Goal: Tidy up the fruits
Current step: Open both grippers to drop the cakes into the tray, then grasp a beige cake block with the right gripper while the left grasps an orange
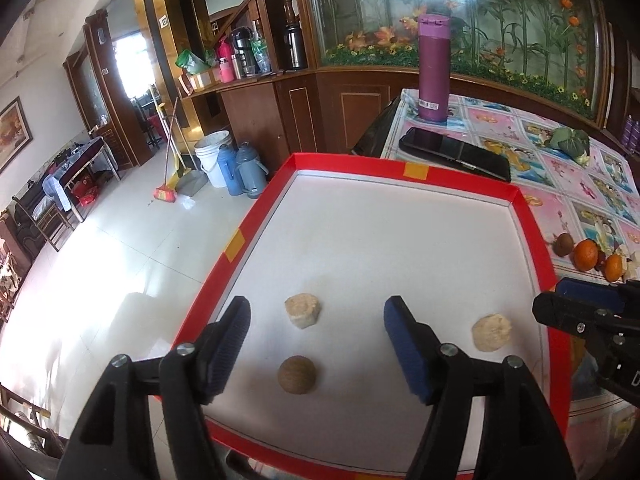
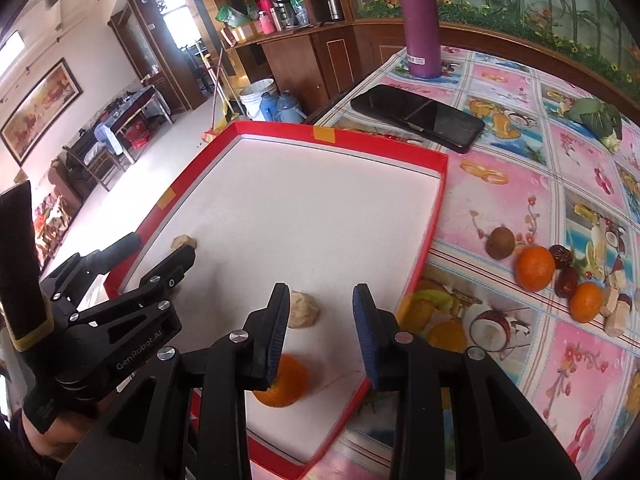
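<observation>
A red-rimmed white tray point(image 1: 460, 192) holds a brown kiwi point(image 1: 297, 374) and two pale peeled pieces point(image 1: 302, 311) point(image 1: 491, 331). My left gripper point(image 1: 316, 336) is open above the kiwi, empty. In the right wrist view the tray point(image 2: 434, 216) also holds an orange point(image 2: 286, 384) and a pale piece point(image 2: 304, 309). My right gripper point(image 2: 320, 320) is open just above the orange, holding nothing. The left gripper point(image 2: 160, 254) shows at the left. Loose fruit lies on the cloth to the right: a kiwi point(image 2: 500, 242), two oranges point(image 2: 534, 268) point(image 2: 586, 302), dates point(image 2: 566, 282).
A black phone point(image 2: 420, 116), a purple bottle point(image 2: 422, 20) and a leafy green vegetable point(image 2: 596, 118) lie on the flowered tablecloth behind the tray. The table's left edge drops to a tiled floor with buckets point(image 1: 214, 160) and a broom point(image 1: 168, 194).
</observation>
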`<state>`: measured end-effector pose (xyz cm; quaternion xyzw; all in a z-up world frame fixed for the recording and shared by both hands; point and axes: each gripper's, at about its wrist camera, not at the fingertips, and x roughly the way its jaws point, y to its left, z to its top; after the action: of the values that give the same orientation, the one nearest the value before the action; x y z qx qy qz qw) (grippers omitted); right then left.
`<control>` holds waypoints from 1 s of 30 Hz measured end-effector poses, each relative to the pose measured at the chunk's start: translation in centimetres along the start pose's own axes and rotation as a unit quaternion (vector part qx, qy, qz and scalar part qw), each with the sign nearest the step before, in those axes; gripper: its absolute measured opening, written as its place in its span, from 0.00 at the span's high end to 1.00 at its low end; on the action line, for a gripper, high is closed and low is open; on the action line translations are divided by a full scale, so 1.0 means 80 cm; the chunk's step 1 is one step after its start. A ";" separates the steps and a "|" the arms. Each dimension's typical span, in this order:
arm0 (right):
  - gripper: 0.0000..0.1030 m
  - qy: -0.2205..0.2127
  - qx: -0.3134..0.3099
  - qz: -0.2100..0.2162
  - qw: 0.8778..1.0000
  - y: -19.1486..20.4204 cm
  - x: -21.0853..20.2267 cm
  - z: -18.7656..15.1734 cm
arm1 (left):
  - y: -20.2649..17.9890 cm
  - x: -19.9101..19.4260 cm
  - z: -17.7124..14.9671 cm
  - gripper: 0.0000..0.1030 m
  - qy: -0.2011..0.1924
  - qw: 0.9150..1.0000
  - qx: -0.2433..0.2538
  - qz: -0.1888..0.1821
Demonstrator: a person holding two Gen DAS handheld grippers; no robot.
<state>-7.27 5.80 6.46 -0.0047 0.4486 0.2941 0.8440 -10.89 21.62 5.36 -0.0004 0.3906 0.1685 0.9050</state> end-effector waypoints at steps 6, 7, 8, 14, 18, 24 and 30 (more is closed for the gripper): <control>0.69 -0.025 0.033 -0.030 0.999 -0.067 -0.044 -0.016 | -0.050 -0.029 0.011 0.14 -0.018 0.998 0.026 -0.048; 0.69 -0.029 0.037 -0.038 0.998 -0.079 -0.051 -0.019 | -0.059 -0.032 0.012 0.14 -0.019 0.998 0.031 -0.056; 0.69 -0.031 0.043 -0.047 0.998 -0.094 -0.057 -0.024 | -0.067 -0.034 0.012 0.14 -0.018 0.997 0.037 -0.061; 0.68 -0.030 0.081 -0.087 0.992 -0.174 -0.087 -0.060 | -0.117 -0.041 0.008 0.14 -0.008 0.994 0.070 -0.082; 0.68 -0.027 0.109 -0.099 0.989 -0.216 -0.096 -0.076 | -0.147 -0.049 0.006 0.14 -0.006 0.992 0.092 -0.091; 0.68 -0.036 0.117 -0.096 0.988 -0.238 -0.102 -0.074 | -0.186 -0.058 0.007 0.14 -0.007 0.987 0.123 -0.103; 0.68 -0.031 0.117 -0.097 0.988 -0.248 -0.085 -0.062 | -0.211 -0.058 0.005 0.14 0.001 0.983 0.142 -0.113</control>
<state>-3.97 -15.28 3.56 0.0593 0.4513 0.1559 0.8767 -8.40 4.35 6.68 0.0834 0.4085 0.0079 0.9089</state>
